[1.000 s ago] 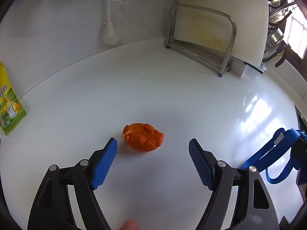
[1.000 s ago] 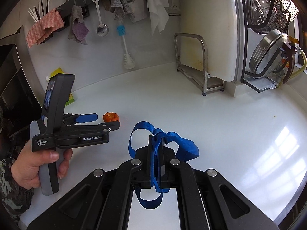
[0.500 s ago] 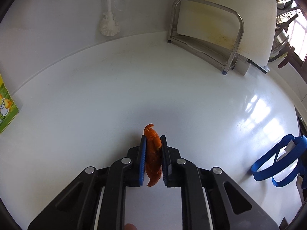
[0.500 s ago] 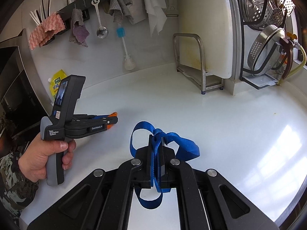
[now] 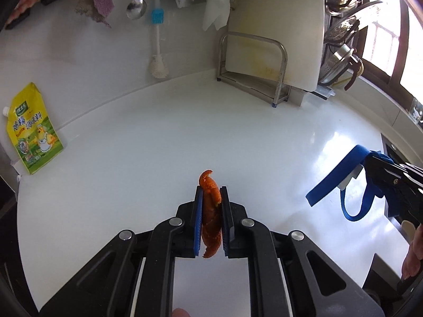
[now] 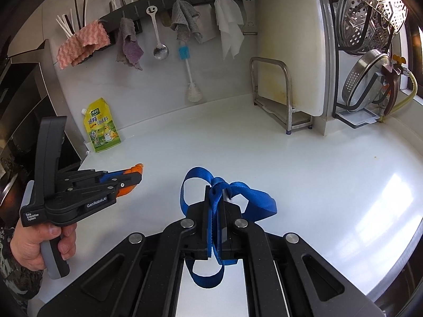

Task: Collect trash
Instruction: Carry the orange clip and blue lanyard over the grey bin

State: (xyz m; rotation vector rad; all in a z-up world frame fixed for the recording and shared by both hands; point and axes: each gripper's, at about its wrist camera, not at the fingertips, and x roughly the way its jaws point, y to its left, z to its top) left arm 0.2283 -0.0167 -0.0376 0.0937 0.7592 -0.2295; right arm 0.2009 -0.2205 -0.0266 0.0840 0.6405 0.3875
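Observation:
My left gripper is shut on an orange peel, squashed upright between the blue pads and held above the white counter. It also shows in the right wrist view, where the orange peel pokes out at its tip. My right gripper is shut on a knotted blue strap, whose loops hang to both sides. The right gripper also shows in the left wrist view, at the right edge, with the blue strap.
A yellow pouch leans on the back wall at left. A steel rack holds a white cutting board. Cloths, a spoon and a brush hang on the wall. Steamer trays stand at right.
My left gripper closed on the orange peel that lay on the counter and has lifted it. My right gripper has kept its hold on the blue strap.

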